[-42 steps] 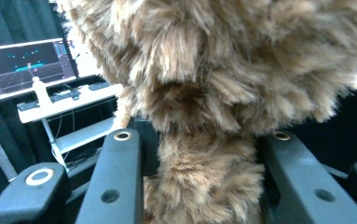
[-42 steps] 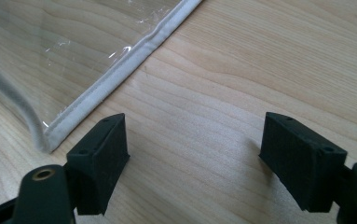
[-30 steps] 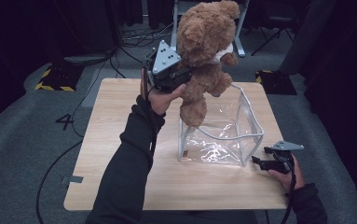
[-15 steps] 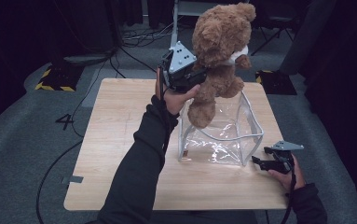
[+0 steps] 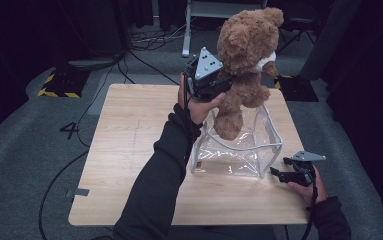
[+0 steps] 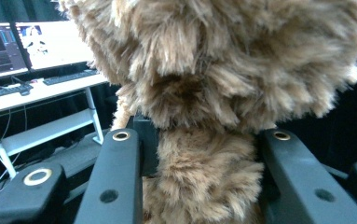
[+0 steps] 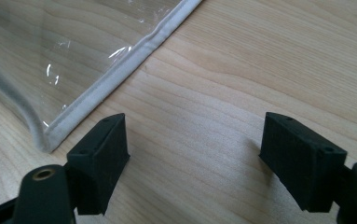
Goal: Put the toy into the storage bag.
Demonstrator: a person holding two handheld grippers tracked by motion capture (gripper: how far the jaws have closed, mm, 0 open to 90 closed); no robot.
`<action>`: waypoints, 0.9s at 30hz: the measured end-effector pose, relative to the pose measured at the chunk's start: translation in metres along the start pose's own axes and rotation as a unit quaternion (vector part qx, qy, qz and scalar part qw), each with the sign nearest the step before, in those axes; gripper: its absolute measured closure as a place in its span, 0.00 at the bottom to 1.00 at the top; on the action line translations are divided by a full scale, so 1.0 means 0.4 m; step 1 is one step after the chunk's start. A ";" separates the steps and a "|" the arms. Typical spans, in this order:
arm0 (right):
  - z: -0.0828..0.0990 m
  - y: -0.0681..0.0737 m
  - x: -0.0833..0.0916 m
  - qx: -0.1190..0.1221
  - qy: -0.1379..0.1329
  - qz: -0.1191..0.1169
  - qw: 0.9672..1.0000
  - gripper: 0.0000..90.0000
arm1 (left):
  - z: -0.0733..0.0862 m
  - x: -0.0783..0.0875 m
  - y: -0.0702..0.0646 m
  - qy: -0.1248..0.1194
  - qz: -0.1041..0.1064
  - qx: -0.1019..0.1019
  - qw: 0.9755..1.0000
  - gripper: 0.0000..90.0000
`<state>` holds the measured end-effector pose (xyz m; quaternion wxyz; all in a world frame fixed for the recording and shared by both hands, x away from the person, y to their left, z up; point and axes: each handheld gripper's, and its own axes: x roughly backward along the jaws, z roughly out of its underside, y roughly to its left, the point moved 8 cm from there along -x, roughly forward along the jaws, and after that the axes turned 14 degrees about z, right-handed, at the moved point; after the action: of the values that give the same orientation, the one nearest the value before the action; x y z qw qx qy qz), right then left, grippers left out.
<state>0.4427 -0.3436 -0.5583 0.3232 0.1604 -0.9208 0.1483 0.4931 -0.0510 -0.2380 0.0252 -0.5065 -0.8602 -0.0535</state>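
Left tongs (image 5: 224, 86) in the high view grasp the brown teddy bear (image 5: 246, 50) at its side, holding it in the air above the clear plastic bin (image 5: 239, 150) on the table (image 5: 129, 150); right tongs (image 5: 277, 173) rest just beside the bin's corner

Left gripper view – both jaws press into the bear's fur (image 6: 204, 186)

Right gripper view – jaws spread apart over bare wood, the bin's white-edged corner (image 7: 97, 93) near one jaw

We see a teddy bear (image 5: 246, 50) of shaggy brown plush, a bag (image 5: 239, 150) of clear glossy plastic with a matt white cloth-like seam, a table (image 5: 129, 150) of pale smooth wood grain, and matt black plastic jaws.
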 end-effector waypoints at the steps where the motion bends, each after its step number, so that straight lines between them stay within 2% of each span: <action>1: 0.000 0.000 0.000 0.000 0.000 0.000 1.000 0.25 | 0.004 -0.004 -0.002 0.000 0.000 0.004 1.000 0.71; 11: 0.000 0.000 0.000 -0.001 0.000 0.000 1.000 0.25 | 0.046 -0.023 -0.006 0.013 0.004 0.004 1.000 0.71; 15: 0.000 0.000 0.000 -0.001 0.000 0.000 1.000 0.25 | 0.063 -0.032 -0.015 0.025 0.007 -0.004 1.000 0.70; 27: 0.000 0.000 0.000 0.000 0.000 0.000 1.000 0.25 | 0.138 -0.048 -0.017 0.063 0.018 -0.001 0.998 0.70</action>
<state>0.4426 -0.3436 -0.5583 0.3236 0.1605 -0.9207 0.1478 0.4971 -0.0642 -0.2952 0.0793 -0.5172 -0.8478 -0.0859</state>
